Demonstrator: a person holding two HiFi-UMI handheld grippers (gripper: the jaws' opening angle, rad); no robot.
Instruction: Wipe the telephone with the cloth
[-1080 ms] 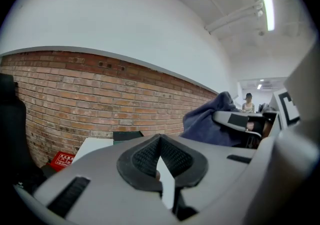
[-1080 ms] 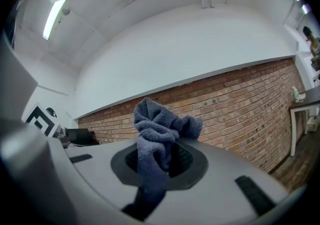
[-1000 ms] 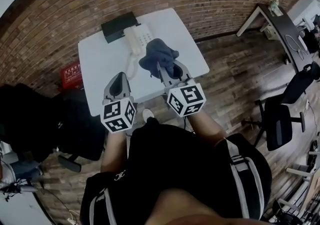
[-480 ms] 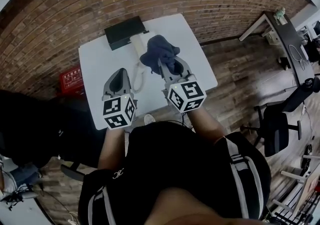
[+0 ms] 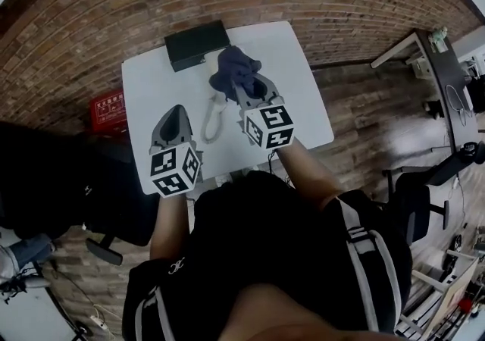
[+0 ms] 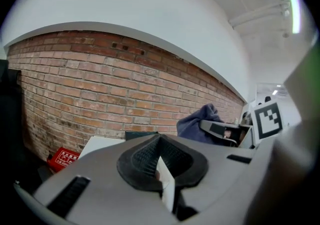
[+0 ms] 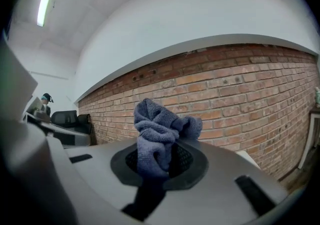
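The right gripper [image 7: 159,163] has its jaws clamped on the blue cloth [image 7: 160,124], which bunches up above them. The left gripper [image 6: 160,163] has its jaws together with nothing between them, and it hangs over the near side of the table [image 5: 148,97]. Over the last second the cloth has travelled forward onto the body of the telephone [image 5: 214,114], so only the white handset and cord show. Wiping looks to be just starting.

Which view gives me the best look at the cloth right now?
The right gripper view: the cloth fills the centre, clamped in the right gripper. The head view shows it small, above the table; the left gripper view gives only a side glimpse.
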